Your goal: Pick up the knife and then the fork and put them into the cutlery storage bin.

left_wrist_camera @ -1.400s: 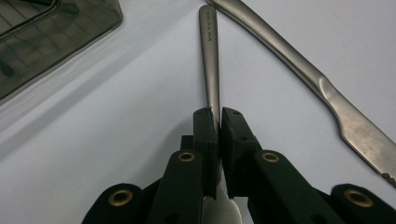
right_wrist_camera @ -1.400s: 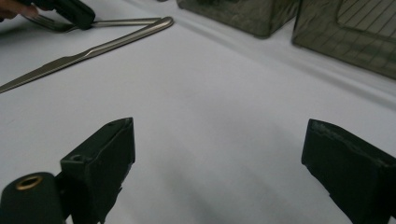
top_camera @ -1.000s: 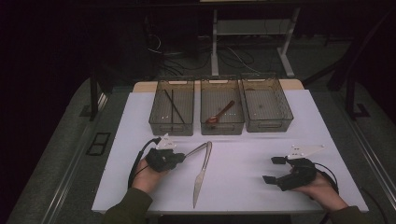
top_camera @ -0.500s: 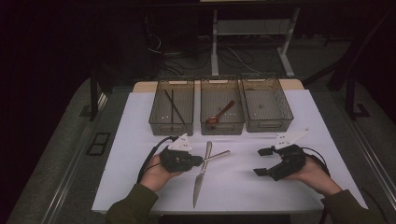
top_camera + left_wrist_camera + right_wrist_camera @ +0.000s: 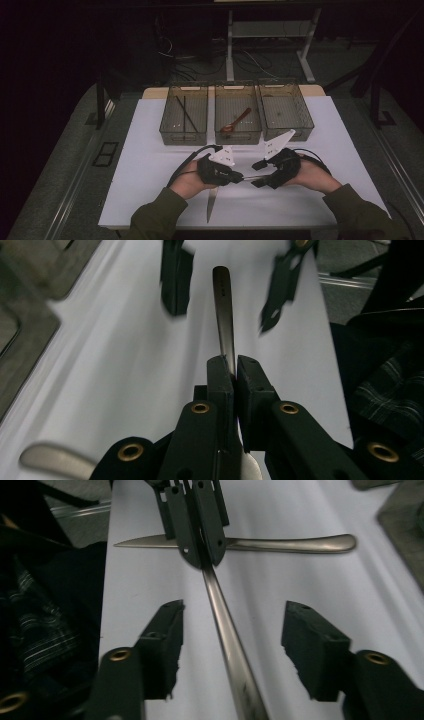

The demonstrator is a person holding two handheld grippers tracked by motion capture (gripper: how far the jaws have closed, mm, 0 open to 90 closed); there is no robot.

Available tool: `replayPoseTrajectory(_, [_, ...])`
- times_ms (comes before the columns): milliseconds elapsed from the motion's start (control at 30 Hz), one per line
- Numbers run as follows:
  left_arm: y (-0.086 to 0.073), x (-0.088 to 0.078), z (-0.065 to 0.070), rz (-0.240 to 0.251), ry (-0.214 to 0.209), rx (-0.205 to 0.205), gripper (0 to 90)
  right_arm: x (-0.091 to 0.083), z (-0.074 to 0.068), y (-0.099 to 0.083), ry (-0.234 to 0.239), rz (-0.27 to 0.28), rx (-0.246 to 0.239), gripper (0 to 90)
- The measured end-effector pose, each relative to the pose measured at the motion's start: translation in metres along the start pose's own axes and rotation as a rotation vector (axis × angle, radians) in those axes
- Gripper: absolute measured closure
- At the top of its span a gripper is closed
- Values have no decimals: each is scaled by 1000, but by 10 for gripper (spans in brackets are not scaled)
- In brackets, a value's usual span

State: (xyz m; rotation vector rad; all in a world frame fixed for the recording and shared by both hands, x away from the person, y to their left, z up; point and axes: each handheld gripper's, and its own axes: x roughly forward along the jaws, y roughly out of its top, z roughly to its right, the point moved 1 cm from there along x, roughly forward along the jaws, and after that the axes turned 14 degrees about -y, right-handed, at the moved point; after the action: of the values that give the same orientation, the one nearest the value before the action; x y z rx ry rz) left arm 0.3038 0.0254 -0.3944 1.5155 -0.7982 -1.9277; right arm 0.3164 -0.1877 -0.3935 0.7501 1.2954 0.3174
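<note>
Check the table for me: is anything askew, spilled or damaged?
Nothing spilled or damaged. The knife lies alone near the table's front edge, while the left gripper holds a second utensil off the table.

The knife [image 5: 227, 630] in the clamp is smooth brushed metal with a dull sheen, like the second knife [image 5: 280, 543] lying flat. The gripper pads [image 5: 165, 645] look like matt black plastic with brass-coloured rivets. The table sheet [image 5: 150, 165] is matt white, and the bins [image 5: 184, 120] are translucent smoky plastic.

Left gripper [image 5: 235, 365] clamps metal utensil [image 5: 223, 310] over white tabletop [image 5: 125, 365]
</note>
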Motion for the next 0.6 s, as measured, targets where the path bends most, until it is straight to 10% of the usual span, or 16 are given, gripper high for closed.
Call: replayPoseTrajectory(600, [16, 11, 1, -30, -36, 64, 845, 15, -4, 1, 149, -90, -58, 801])
